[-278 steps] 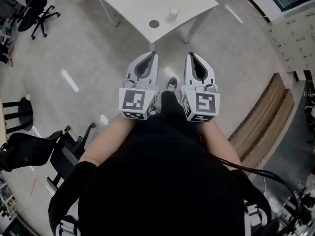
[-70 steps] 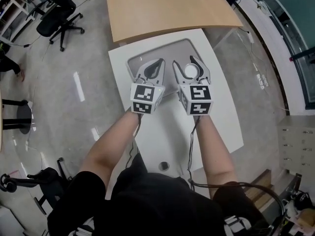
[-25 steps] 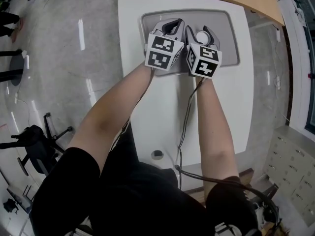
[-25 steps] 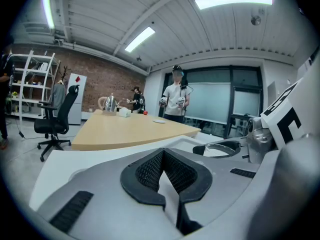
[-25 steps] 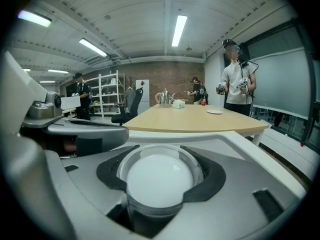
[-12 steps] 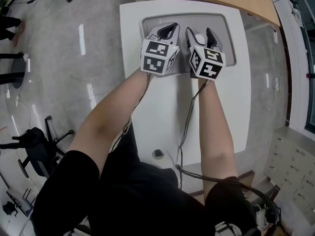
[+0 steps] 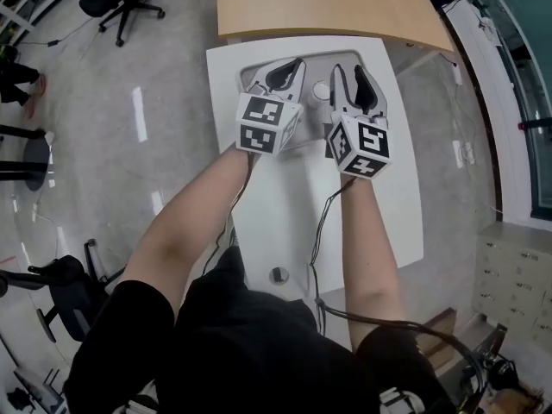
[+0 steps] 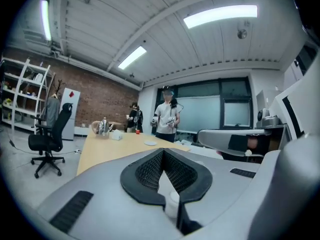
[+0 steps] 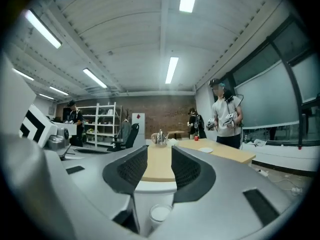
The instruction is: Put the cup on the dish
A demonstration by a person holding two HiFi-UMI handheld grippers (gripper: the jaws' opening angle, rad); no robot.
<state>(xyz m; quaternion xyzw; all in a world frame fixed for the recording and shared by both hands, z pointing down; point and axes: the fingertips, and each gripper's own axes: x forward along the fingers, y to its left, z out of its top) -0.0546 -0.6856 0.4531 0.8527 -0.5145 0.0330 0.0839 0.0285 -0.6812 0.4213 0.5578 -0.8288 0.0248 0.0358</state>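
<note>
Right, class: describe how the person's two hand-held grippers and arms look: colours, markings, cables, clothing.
The left hand-held gripper and right hand-held gripper each have a pale grey curved shell with black ribbed pads. Each carries a white cube printed with black square markers. A thin dark cable trails back along each forearm. The person wears black clothing; the forearms are uncovered.

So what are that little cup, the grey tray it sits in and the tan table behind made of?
The cup looks like thin plastic, milky white and perhaps slightly see-through. The tray seems moulded plastic: matt grey, rounded corners. The table behind is wood or wood-look laminate: even tan, smooth top.
</note>
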